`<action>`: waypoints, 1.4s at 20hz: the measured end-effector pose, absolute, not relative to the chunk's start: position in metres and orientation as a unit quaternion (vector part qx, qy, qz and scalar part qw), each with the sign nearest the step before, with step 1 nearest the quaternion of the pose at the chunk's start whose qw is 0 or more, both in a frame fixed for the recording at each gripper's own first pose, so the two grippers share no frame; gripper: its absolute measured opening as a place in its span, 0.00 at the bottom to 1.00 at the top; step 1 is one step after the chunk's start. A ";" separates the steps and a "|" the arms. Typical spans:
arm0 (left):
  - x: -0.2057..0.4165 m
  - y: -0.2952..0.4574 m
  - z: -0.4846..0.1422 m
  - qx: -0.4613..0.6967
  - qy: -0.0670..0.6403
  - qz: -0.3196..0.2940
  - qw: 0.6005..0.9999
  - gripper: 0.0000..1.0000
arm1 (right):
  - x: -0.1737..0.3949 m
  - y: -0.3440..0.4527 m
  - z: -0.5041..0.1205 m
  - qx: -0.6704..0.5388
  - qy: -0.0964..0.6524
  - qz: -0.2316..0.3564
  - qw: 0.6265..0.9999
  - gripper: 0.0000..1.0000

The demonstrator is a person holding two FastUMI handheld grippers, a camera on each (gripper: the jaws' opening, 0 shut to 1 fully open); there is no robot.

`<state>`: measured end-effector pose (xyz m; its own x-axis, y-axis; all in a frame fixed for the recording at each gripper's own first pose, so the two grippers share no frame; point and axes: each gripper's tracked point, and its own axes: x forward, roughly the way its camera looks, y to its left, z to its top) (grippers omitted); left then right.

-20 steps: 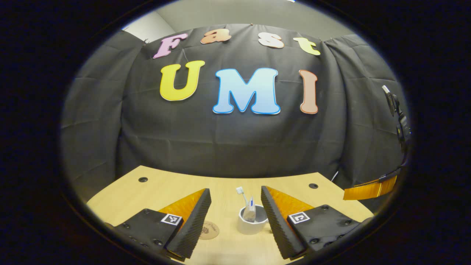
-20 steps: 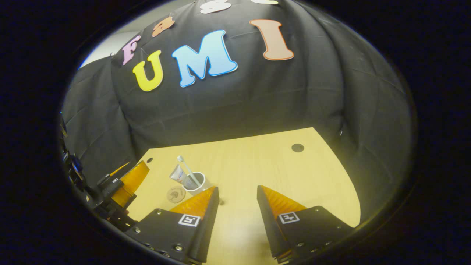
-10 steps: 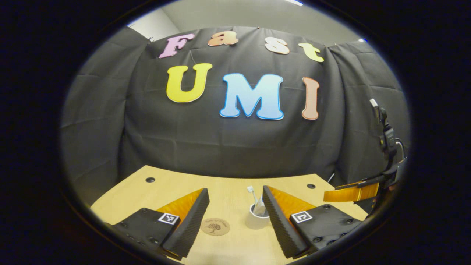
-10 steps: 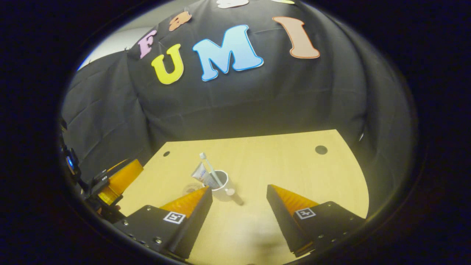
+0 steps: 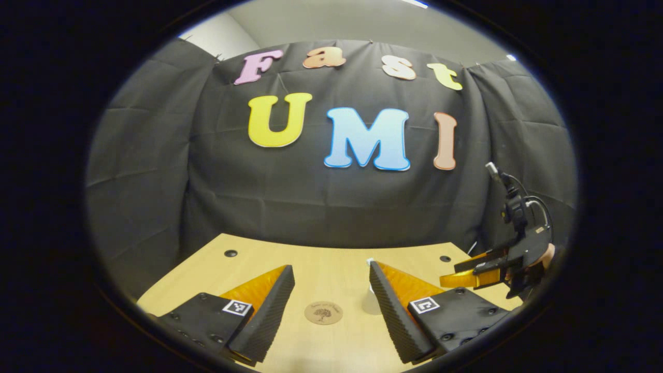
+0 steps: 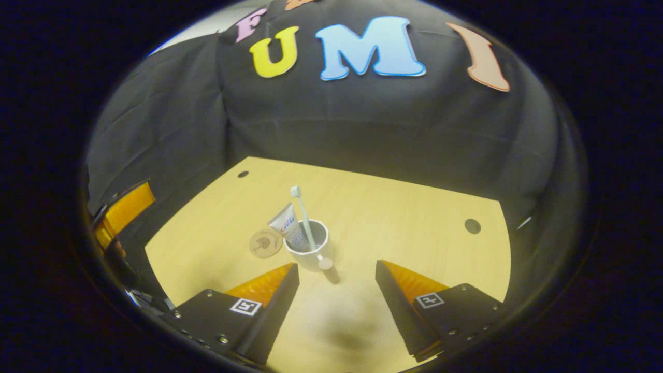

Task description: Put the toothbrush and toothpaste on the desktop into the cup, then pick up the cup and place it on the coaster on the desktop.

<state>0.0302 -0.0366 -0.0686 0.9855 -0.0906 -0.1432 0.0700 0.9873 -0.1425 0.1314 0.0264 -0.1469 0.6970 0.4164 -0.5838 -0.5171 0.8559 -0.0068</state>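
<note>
- The toothbrush (image 6: 304, 217) and toothpaste (image 6: 288, 228) already stand in the cup (image 6: 310, 248).
- The cup sits on the tabletop (image 6: 404, 217) just beside the coaster (image 6: 265, 242), seemingly not touching it.
- My right gripper (image 6: 336, 290) is wide and empty, near the cup.
- My left gripper (image 5: 331, 295) is wide too, holding nothing.
- Left: lift the cup onto the coaster.

Black cloth wall (image 5: 321, 207) hangs creased beyond the jaws, enclosing the booth on three sides. A pale plain wall (image 5: 362, 20) shows above its top edge. Light wooden desktop (image 6: 404, 207) extends ahead of the jaws, with dark round holes (image 6: 472, 226) near its far corners.
</note>
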 end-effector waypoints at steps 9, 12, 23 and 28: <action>0.015 0.022 -0.083 -0.075 0.089 0.027 0.993 0.95 | 0.159 0.051 -0.184 -0.210 0.348 0.342 0.847 0.92; 0.005 0.036 -0.087 -0.074 0.094 0.051 0.992 0.95 | 0.167 0.051 -0.199 -0.224 0.366 0.350 0.833 0.88; -0.024 0.058 -0.112 -0.077 0.123 0.115 0.983 0.94 | 0.182 0.063 -0.239 -0.231 0.398 0.366 0.809 0.77; -0.034 0.061 -0.117 -0.085 0.127 0.132 0.979 0.94 | 0.182 0.070 -0.247 -0.230 0.405 0.374 0.802 0.53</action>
